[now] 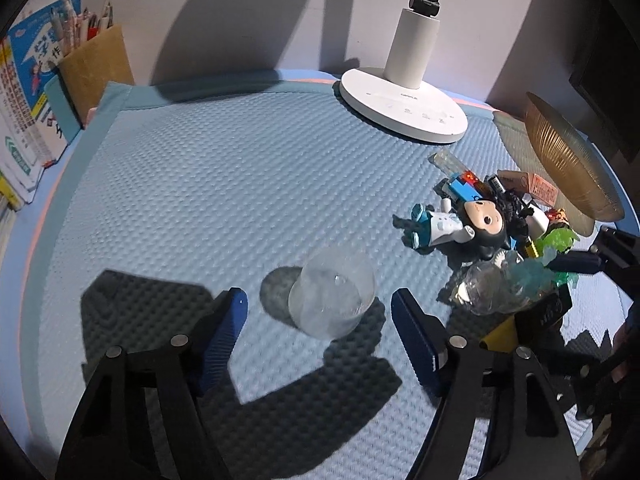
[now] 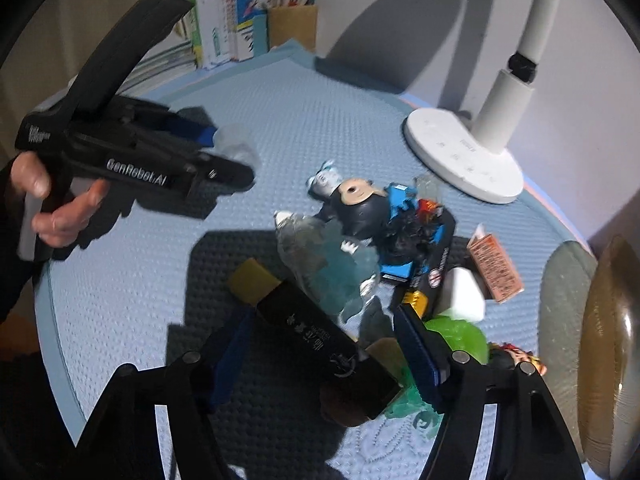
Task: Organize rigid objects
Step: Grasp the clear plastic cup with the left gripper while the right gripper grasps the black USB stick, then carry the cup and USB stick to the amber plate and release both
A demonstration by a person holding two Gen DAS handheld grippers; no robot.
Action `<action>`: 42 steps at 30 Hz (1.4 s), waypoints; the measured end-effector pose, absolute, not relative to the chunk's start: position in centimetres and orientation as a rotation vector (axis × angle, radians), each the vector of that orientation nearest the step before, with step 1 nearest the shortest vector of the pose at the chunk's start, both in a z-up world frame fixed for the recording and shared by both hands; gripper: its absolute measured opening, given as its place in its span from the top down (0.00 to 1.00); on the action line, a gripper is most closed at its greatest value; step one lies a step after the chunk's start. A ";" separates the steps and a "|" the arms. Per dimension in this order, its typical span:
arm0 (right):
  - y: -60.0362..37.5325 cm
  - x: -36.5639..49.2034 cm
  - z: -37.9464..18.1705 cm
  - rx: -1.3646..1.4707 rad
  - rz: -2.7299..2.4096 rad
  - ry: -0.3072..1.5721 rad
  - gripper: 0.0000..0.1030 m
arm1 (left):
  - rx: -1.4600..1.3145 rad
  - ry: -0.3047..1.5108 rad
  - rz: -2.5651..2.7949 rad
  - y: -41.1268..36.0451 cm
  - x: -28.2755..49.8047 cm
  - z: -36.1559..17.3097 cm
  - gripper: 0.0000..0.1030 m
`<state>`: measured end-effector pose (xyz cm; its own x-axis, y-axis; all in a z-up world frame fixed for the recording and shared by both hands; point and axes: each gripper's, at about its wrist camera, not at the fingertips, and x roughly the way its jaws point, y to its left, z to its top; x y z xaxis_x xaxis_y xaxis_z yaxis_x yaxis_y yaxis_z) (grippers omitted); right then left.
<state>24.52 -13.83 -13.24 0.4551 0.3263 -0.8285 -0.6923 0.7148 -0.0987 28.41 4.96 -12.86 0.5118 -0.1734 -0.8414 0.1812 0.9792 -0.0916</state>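
A clear plastic cup [image 1: 331,298] lies on its side on the blue mat [image 1: 240,184]. My left gripper [image 1: 320,316] is open, its blue fingers either side of the cup without touching it. In the right wrist view the left gripper [image 2: 224,152] shows beside that cup [image 2: 236,144]. A heap of toys lies at the right: a dark-headed figurine [image 1: 476,224], a clear plastic bottle [image 2: 316,256], green pieces [image 2: 460,336]. My right gripper [image 2: 324,344] is open around a long black box with a gold end [image 2: 316,328], apart from it.
A white lamp base [image 1: 404,106] stands at the back. An amber ribbed glass bowl [image 1: 568,160] sits at the right edge. Books [image 1: 24,120] and a brown pen holder [image 1: 96,68] stand at the back left. A small orange carton [image 2: 496,268] lies near the heap.
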 end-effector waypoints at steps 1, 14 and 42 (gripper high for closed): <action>-13.9 24.6 -13.4 -0.462 0.660 0.903 0.35 | 0.012 1.008 -0.213 4.8 28.4 -12.9 0.43; -18.6 19.8 -11.0 -0.243 0.544 0.868 0.77 | 0.012 0.924 -0.230 4.5 24.3 -10.6 0.65; -30.6 12.1 -10.2 0.109 0.155 0.776 0.77 | 0.153 0.837 -0.454 -8.3 18.1 -5.9 0.65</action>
